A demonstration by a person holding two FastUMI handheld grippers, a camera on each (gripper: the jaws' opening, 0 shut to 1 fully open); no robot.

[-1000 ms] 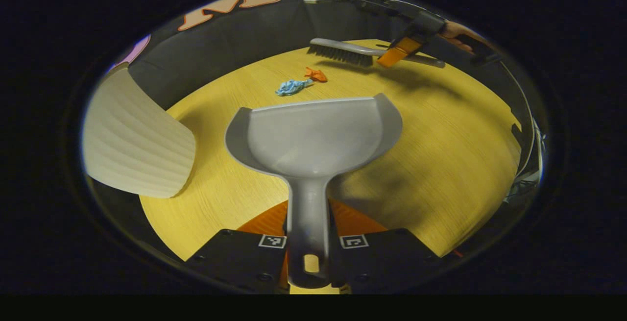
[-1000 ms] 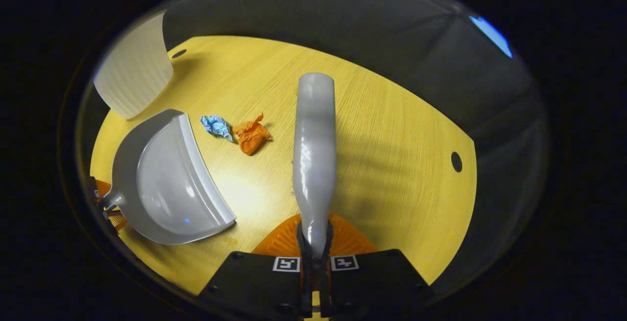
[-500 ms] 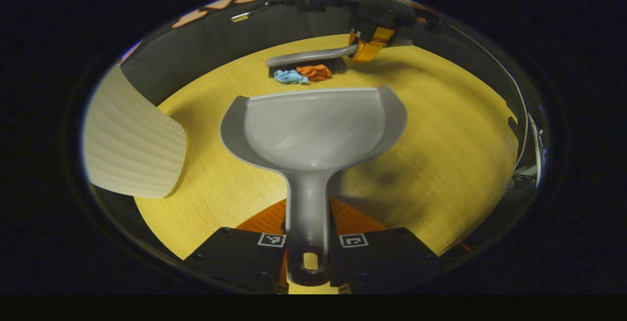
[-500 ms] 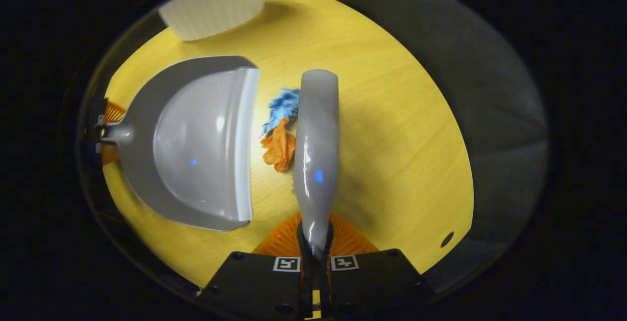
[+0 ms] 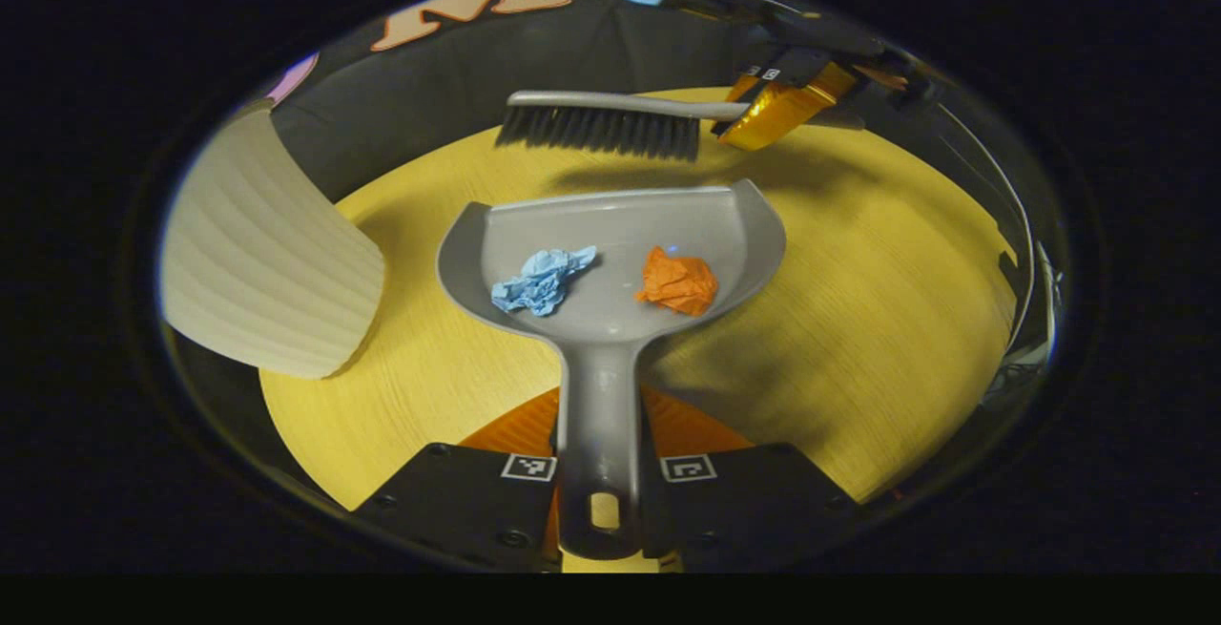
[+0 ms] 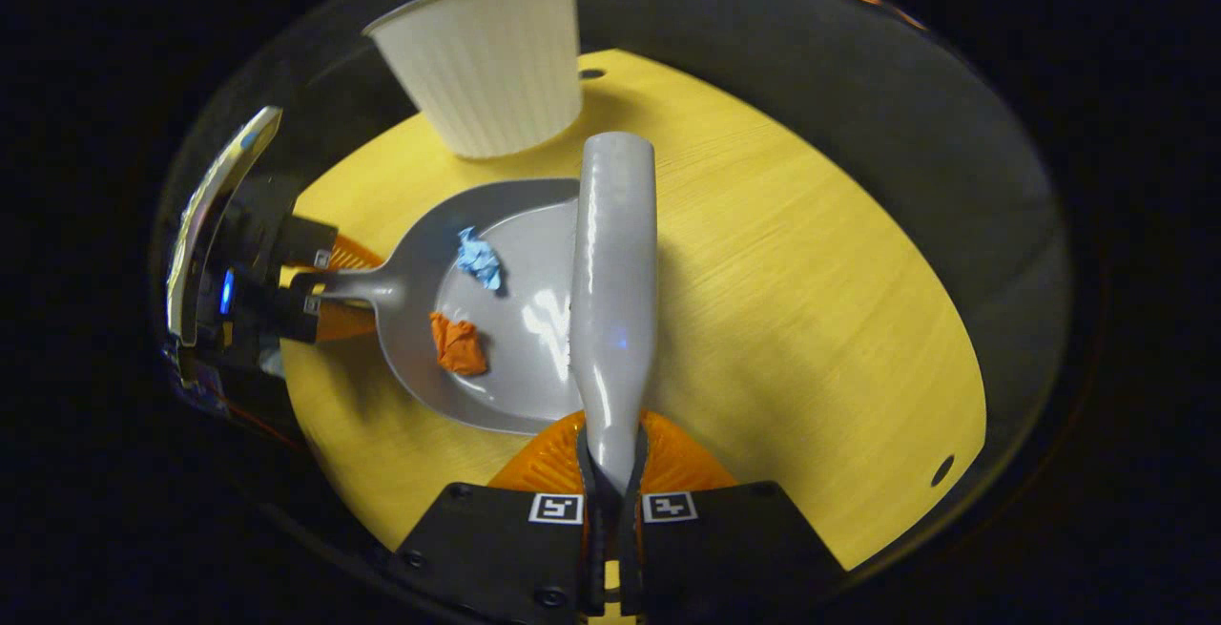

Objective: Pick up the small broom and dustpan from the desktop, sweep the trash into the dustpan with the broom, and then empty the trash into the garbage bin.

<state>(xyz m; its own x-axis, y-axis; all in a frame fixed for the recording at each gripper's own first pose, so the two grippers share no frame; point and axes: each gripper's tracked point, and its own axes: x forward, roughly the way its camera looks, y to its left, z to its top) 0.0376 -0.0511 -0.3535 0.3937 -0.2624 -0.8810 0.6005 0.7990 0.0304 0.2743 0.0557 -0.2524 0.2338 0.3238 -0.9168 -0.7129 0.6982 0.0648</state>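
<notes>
While the left tongs (image 5: pixel 599 472) squeeze the dustpan (image 5: pixel 610 258) handle at 6 o'clock in the left gripper view, the pan sits on the yellow worktop (image 5: pixel 858 320). A blue paper ball (image 5: pixel 541 280) and an orange paper ball (image 5: pixel 678 281) lie inside it. Past its lip, at 12 o'clock, the right tongs (image 5: pixel 754 114) clamp the broom (image 5: pixel 601 124). The white bin (image 5: pixel 262 262) stands at 9 o'clock.

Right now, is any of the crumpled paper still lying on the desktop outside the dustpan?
No. In the left gripper view the blue paper wad and the orange paper wad both lie inside the grey dustpan.
</notes>
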